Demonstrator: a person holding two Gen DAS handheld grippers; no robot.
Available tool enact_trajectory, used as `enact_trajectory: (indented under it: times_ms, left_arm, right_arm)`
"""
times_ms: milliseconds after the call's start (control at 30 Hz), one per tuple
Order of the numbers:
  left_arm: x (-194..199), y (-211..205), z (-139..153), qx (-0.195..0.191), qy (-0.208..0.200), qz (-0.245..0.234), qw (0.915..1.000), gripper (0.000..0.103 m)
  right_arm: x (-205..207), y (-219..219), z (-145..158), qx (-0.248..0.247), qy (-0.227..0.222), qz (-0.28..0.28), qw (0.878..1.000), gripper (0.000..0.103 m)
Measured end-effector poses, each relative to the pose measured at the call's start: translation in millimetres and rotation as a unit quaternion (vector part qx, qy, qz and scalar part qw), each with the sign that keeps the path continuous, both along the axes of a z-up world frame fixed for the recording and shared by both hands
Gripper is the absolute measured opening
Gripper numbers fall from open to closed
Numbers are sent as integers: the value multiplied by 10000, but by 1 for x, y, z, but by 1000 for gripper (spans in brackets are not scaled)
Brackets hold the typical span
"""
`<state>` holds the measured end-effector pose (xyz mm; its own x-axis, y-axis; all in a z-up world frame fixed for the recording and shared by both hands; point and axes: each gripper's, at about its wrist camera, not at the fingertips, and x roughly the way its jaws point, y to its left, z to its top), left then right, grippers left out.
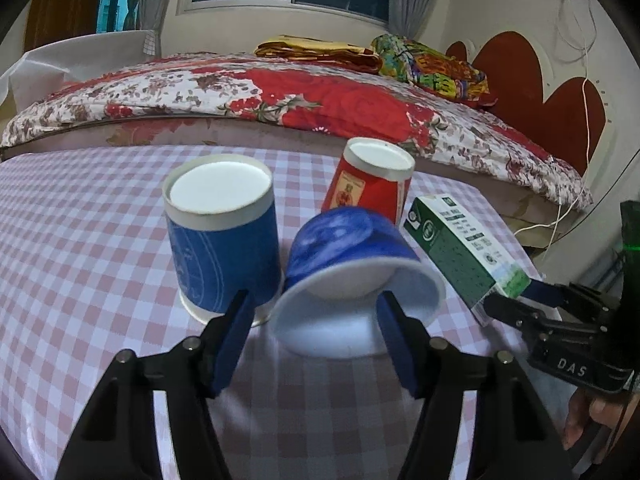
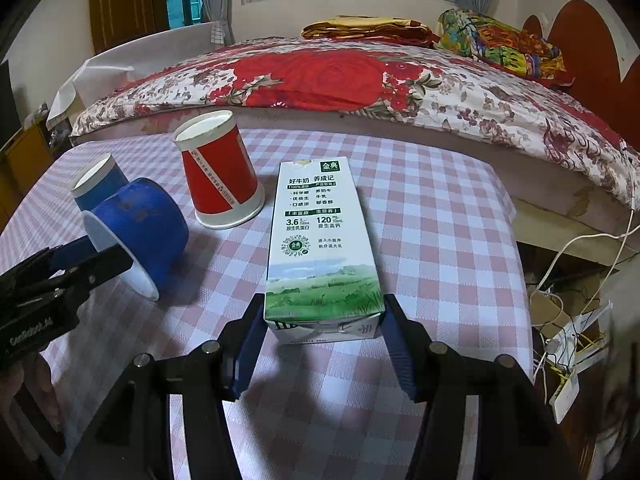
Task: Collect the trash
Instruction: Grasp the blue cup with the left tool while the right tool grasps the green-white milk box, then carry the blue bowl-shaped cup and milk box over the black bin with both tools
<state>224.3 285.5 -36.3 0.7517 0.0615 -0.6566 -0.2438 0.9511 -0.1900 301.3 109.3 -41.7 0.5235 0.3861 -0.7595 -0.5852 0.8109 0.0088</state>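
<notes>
Trash on checked tablecloth (image 2: 420, 200): four pieces, none collected yet, two grasps forming

Milk carton (image 2: 320, 240) lies flat, right of centre, its near end between the pads of the right gripper (image 2: 322, 344); the pads look to be touching both sides, contact not certain from this view. Tipped blue cup (image 1: 352, 264) lies on its side, mouth toward the near edge; the left gripper (image 1: 316, 336) stands spread, one pad left of the cup, the other at the inside of its rim, not pinching. Upside-down blue cup (image 1: 222, 236) sits just left; upside-down red cup (image 1: 372, 176) stands farther back, both untouched. No bin visible. Remaining: lift both pieces, then the two upturned cups
</notes>
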Motion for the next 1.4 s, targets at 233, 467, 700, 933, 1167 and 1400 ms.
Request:
enact_trajectory:
  times_ms: [233, 467, 700, 933, 1167, 1400]
  left_arm:
    - [10, 1, -5, -36, 191, -160, 9997, 12]
    - [-3, -2, -3, -87, 68, -164, 9998, 6]
    - [-15, -3, -2, -136, 10, -68, 9999, 6]
    - [-30, -12, 9, 6, -90, -44, 9999, 6]
    - [-53, -33, 25, 144, -236, -156, 9995, 6]
    - [-75, -59, 35, 218, -298, -297, 9989, 6]
  right_arm:
    - [1, 0, 1, 38, 31, -16, 10000, 58]
    - [-7, -7, 2, 193, -39, 27, 9998, 57]
    - [-17, -15, 6, 178, -167, 25, 9997, 56]
    - [-35, -31, 16, 252, -315, 5, 9992, 56]
    - [-65, -51, 27, 296, -442, -15, 9986, 56]
    - [-91, -81, 42, 429, -520, -157, 9976, 56]
